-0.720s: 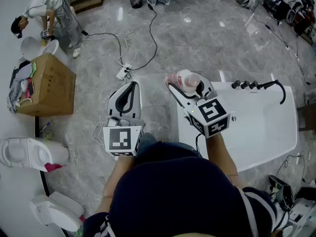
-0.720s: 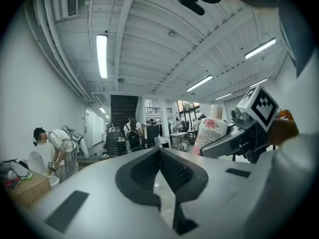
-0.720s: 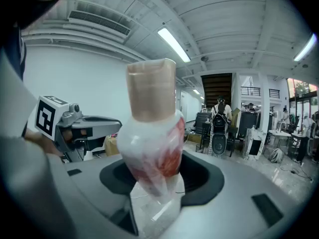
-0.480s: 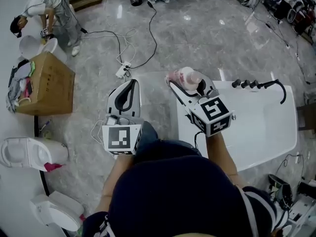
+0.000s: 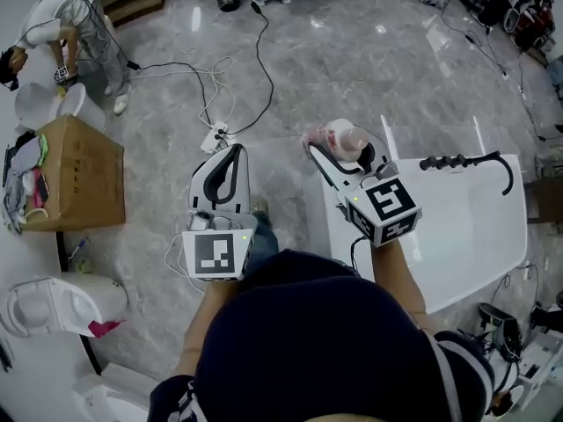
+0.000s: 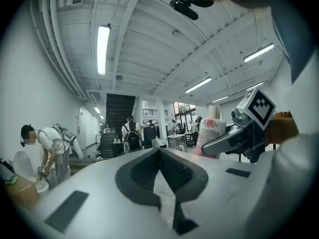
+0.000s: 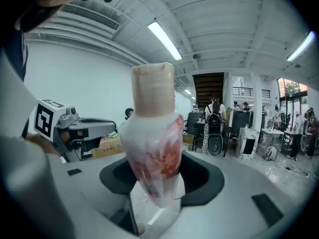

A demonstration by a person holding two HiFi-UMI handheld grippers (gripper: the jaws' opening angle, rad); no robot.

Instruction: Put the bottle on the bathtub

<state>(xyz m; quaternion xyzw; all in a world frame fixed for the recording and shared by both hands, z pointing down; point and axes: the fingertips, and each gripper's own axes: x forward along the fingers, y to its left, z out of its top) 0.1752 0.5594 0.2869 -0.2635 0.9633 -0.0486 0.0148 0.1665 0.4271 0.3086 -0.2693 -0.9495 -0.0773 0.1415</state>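
**Q:** What is the status of the left side?

**A:** We read the left gripper (image 6: 159,156) as closed. Its dark ribbed pads meet at the tips and nothing is between them. It hangs over the grey marble floor (image 5: 352,60), left of the tub, and takes no part in the carry.

**Q:** And the right side?

**A:** The right gripper (image 7: 155,183) has its jaws clamped on the lower body of the white plastic bottle with pink floral print and beige cap (image 7: 154,143). The bottle is upright. In the head view it sits in the air at the left end of the white bathtub (image 5: 475,236), about over that end's edge. It touches no surface. We cannot tell its height above the rim.

**Q:** How far along are we?

**A:** We judge that the pick-up is done and the carry has reached the tub. Placement is not yet done. Three steps remain:
1. Bring the bottle fully over a flat part of the rim, clear of the black faucet set (image 5: 462,160) on the far side.
2. Lower it until the base seats.
3. Open the jaws.
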